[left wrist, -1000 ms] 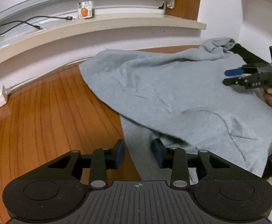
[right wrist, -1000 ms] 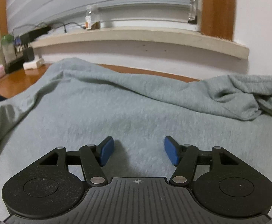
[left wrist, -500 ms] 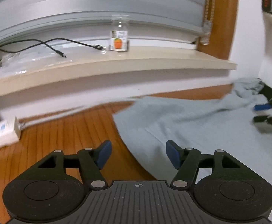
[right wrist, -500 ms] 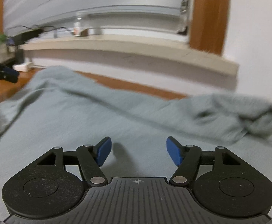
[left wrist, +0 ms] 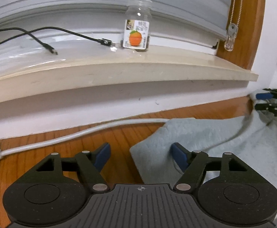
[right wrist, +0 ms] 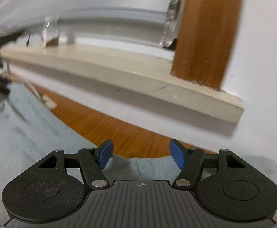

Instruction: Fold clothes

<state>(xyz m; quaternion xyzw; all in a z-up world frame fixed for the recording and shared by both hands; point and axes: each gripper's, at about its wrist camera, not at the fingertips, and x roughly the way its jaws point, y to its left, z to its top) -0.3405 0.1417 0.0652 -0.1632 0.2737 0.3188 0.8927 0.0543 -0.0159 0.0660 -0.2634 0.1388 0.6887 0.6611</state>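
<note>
Both grippers, left gripper (left wrist: 140, 154) & right gripper (right wrist: 140, 153), wide open w/ nothing held, hover at grey garment's (left wrist: 224, 138) far edge; shallow pinch could slip off.

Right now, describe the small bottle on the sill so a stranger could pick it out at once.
Find the long cream sill under the grey blind, above the wooden table. Toward its right end, just past the tips of two black cables, stands the bottle. It is the only upright clear thing there, open at the top, with a white label bearing an orange fruit.
</note>
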